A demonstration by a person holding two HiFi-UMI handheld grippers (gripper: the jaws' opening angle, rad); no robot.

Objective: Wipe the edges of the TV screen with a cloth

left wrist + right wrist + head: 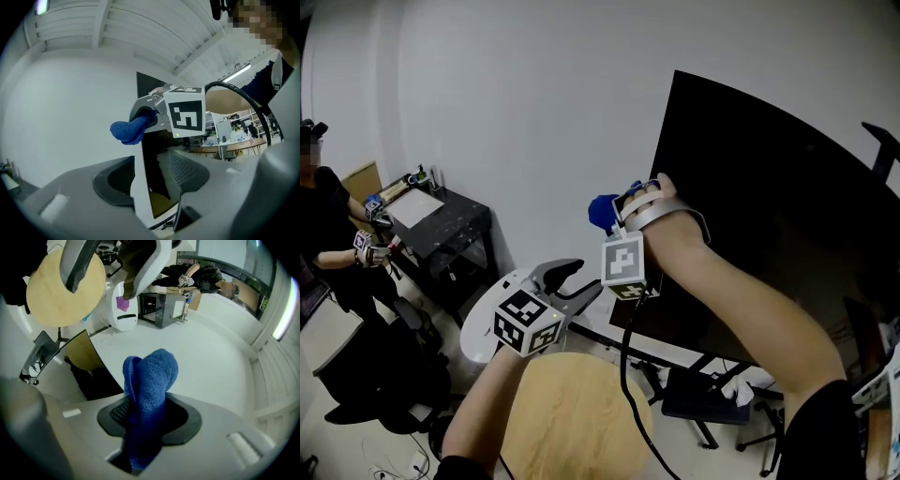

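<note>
Two views are splitting the story: the right gripper view is showing my right gripper [147, 417] clamping the blue cloth [150, 380], its length running out along the jaws; the head view is placing it beside the TV's [769, 216] left edge, pointing at the wall [506, 112]. My left gripper [151, 178] is gaping, empty.

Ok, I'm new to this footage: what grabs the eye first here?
A black TV screen fills the head view's right. Beside its left edge, the right gripper is shut on a blue cloth; the left gripper hangs open lower down, near a round wooden table.
</note>
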